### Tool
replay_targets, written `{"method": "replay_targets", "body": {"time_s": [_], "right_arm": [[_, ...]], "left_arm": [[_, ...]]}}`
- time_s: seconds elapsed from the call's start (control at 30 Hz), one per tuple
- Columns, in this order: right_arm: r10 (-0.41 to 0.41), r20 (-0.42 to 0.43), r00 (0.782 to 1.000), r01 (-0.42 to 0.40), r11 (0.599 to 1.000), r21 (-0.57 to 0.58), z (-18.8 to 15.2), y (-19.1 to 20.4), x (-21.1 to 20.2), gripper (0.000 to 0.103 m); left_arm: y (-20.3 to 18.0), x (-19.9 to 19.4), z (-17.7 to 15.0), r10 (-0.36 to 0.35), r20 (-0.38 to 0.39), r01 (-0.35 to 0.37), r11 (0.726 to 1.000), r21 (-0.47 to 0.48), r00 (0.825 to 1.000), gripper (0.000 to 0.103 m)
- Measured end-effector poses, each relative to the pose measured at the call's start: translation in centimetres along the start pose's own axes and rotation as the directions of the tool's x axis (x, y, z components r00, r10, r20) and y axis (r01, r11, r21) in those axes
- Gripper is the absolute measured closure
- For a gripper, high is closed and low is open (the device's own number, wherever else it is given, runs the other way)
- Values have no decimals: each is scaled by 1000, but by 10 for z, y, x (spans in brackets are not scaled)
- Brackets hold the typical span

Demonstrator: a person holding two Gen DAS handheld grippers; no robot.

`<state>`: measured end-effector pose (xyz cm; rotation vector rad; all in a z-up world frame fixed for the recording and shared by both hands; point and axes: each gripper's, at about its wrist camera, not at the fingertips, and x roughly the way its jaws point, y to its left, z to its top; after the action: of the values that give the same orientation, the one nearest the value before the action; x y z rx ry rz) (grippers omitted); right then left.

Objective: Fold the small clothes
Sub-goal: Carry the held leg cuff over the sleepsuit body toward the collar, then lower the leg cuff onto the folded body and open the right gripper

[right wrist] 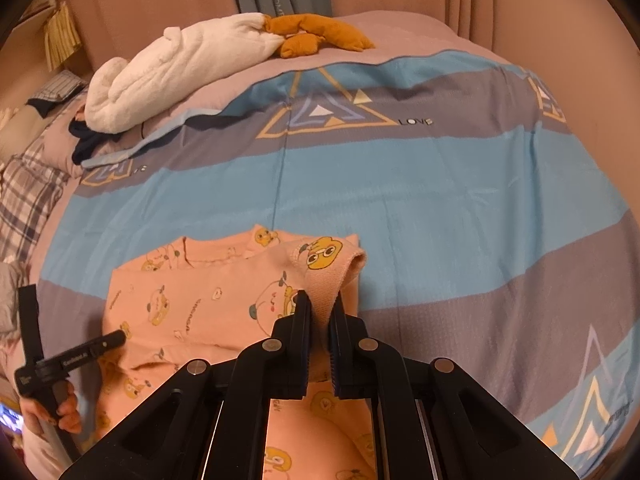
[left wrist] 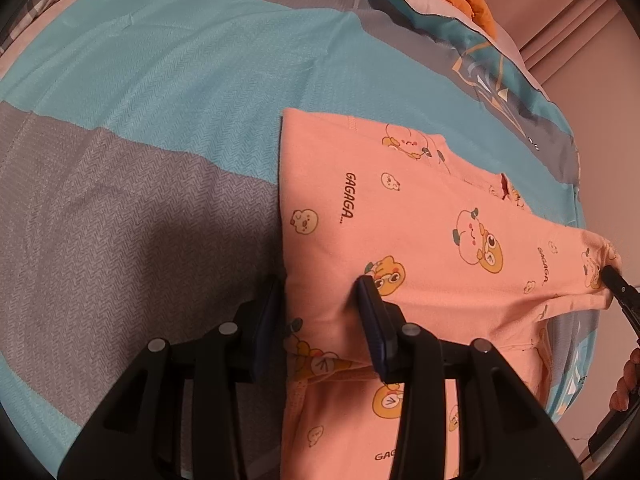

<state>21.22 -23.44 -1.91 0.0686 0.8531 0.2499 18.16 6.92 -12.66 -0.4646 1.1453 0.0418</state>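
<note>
Black right gripper (right wrist: 320,312) is clamped on the pink top's (left wrist: 400,216) ribbed cuff – lifted for folding inward – while the left gripper (left wrist: 320,300), jaws apart, straddles the garment's edge on the striped bedspread (right wrist: 460,184).

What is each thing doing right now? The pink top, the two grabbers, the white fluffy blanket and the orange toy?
Pink top: lying on the bed, partly folded, one ribbed cuff lifted.
Right gripper: shut, pinching the cuff.
Left gripper: part open, jaws astride the top's edge, not squeezing.
White blanket: bunched up at the far side of the bed.
Orange toy: lying beside the blanket.
Striped bedcover: spread flat.
</note>
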Motion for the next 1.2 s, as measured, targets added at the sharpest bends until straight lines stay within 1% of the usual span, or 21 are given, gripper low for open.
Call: {"method": "replay_targets", "body": {"time_s": [0.57, 0.67, 1.03, 1.2], "right_arm": [[3, -69, 998, 0, 999, 41, -13, -15, 23, 95], [0, -97, 995, 5, 999, 48, -16, -18, 28, 95], [13, -142, 990, -1, 997, 80, -23, -22, 41, 95], [2, -162, 987, 11, 997, 78, -28, -24, 48, 95]], "left_arm": [[0, 0, 1, 0, -4, 0, 1000, 0, 1000, 61], [0, 0, 1, 0, -3, 0, 1000, -1, 1000, 61], [0, 1, 2, 0, -4, 0, 1000, 1, 1000, 61], [1, 2, 2, 1, -4, -1, 1000, 1, 1000, 61]]}}
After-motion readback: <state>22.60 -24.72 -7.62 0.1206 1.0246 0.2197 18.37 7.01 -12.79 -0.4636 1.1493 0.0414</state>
